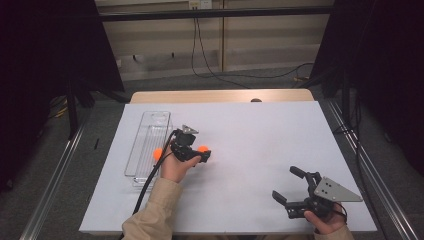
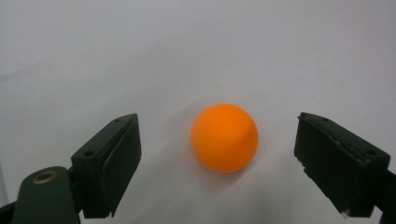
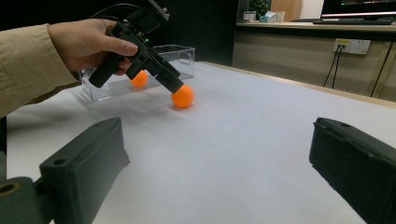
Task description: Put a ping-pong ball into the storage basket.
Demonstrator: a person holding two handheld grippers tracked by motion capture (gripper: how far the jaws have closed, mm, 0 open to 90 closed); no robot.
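One ball (image 2: 224, 137) lies on the counter (image 1: 260, 130) between the left gripper's (image 1: 204, 152) fingers (image 2: 109, 163); another ball (image 1: 157, 154) sits in the tray (image 1: 148, 131) to its left; the right gripper (image 1: 290, 185) rests well apart, near the counter's front right.

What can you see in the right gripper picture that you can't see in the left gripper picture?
The right gripper view alone brings the clear plastic box with a second orange ball in it, the person's hand holding the left gripper, and its own open right gripper with nothing between the jaws. The left gripper view alone brings a close look between the left gripper's own jaws: they stand on either side of the orange ball, with gaps, not touching it. Both share that ball and the white table.
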